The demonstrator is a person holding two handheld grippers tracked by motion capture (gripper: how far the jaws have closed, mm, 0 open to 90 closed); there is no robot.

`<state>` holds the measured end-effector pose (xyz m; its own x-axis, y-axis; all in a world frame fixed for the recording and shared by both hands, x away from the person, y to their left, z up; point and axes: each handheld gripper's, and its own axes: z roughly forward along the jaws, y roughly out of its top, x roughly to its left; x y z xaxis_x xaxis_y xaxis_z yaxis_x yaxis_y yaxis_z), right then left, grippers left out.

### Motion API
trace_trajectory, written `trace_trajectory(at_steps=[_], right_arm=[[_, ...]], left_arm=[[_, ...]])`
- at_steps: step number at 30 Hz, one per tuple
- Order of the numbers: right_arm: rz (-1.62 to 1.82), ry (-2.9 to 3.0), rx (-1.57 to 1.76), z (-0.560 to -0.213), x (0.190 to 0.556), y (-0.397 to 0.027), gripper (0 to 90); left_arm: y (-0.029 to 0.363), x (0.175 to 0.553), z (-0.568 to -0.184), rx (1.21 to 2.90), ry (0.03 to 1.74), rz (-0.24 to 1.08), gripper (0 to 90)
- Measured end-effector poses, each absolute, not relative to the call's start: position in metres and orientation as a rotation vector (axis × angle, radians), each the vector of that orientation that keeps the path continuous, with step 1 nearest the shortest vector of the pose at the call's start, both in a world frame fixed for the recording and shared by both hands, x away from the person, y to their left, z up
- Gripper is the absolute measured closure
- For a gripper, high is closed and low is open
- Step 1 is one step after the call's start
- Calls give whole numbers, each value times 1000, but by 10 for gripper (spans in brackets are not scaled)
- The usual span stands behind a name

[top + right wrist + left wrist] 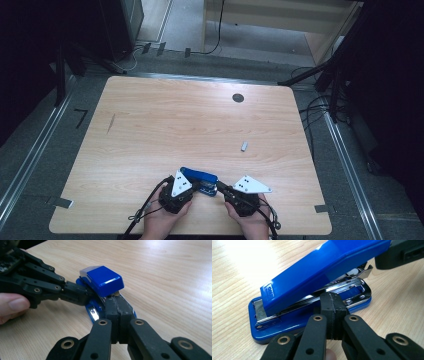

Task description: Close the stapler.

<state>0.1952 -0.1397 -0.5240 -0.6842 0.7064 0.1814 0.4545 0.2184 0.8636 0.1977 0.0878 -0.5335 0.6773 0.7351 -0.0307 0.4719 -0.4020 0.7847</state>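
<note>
Now the blue stapler (199, 180) lies near the desk's (175, 125) front edge, with its top lifted up. Both tools have their jaws shut tight with nothing between them. The left tool (334, 308) touches the stapler's side, and the right tool (117, 305) pokes under its raised end.

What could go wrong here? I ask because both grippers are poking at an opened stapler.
1. The stapler has its blue top raised while the left gripper, jaws shut, presses at the metal rail; the top might snap down on it.
2. The right gripper, also shut, pushes at the back end, so the stapler could slide on the smooth table.
</note>
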Motion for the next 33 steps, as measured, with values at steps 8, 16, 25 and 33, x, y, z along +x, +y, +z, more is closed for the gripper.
trace_trajectory(at_steps=[8,16,25,33], right_arm=[[1488,2218,1049,-514,196,-137,900],[1521,2198,1018,-507,198,-133,900],[1540,2195,997,-500,200,-129,900],[1554,2185,974,-494,202,-123,900]], left_arm=[[87,197,-534,2076,920,415,900],[87,197,-534,2075,918,419,900],[87,197,-534,2074,920,416,900],[87,197,-534,2076,917,426,900]])
